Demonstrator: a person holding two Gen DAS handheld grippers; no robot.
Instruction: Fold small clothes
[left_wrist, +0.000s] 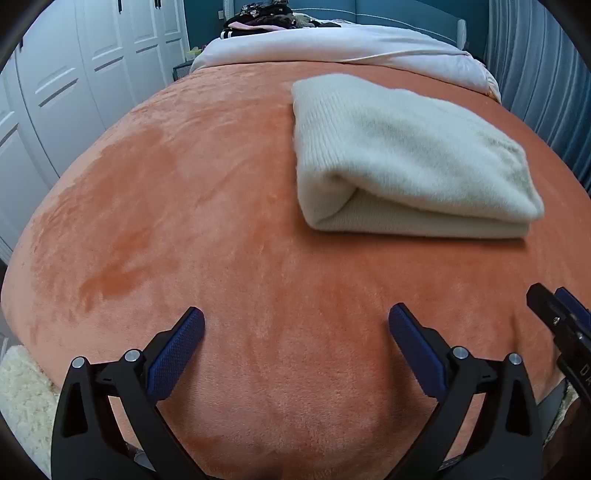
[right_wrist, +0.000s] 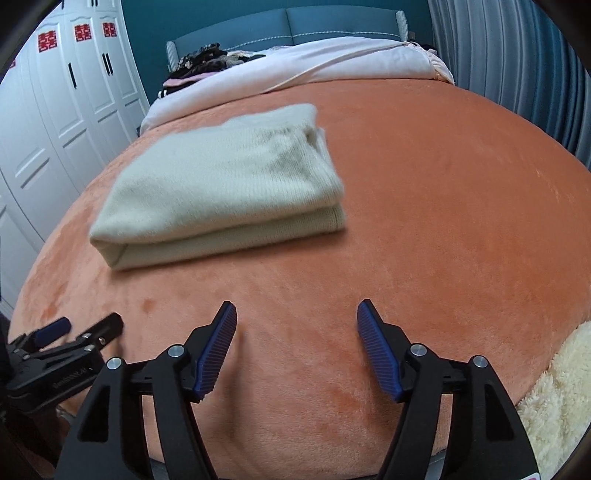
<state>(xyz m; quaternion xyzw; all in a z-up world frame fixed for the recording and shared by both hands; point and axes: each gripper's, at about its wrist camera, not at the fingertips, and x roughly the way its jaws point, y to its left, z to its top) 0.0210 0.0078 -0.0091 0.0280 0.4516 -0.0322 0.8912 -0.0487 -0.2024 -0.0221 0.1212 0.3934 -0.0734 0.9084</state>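
A cream knitted garment (left_wrist: 402, 155) lies folded into a thick rectangle on the orange blanket (left_wrist: 207, 206). In the right wrist view the garment (right_wrist: 221, 184) sits left of centre on the blanket (right_wrist: 443, 206). My left gripper (left_wrist: 295, 325) is open and empty, near the bed's front edge, well short of the garment. My right gripper (right_wrist: 297, 317) is open and empty, also short of the garment. Each gripper shows in the other's view: the right one (left_wrist: 557, 314) at the right edge, the left one (right_wrist: 85, 328) at the lower left.
A white duvet (left_wrist: 332, 48) lies across the far end of the bed, with a pile of dark clothes (left_wrist: 258, 18) behind it. White wardrobe doors (right_wrist: 55, 122) stand on the left, grey curtains (right_wrist: 517, 74) on the right. A fluffy cream rug (right_wrist: 561, 398) lies below the bed edge.
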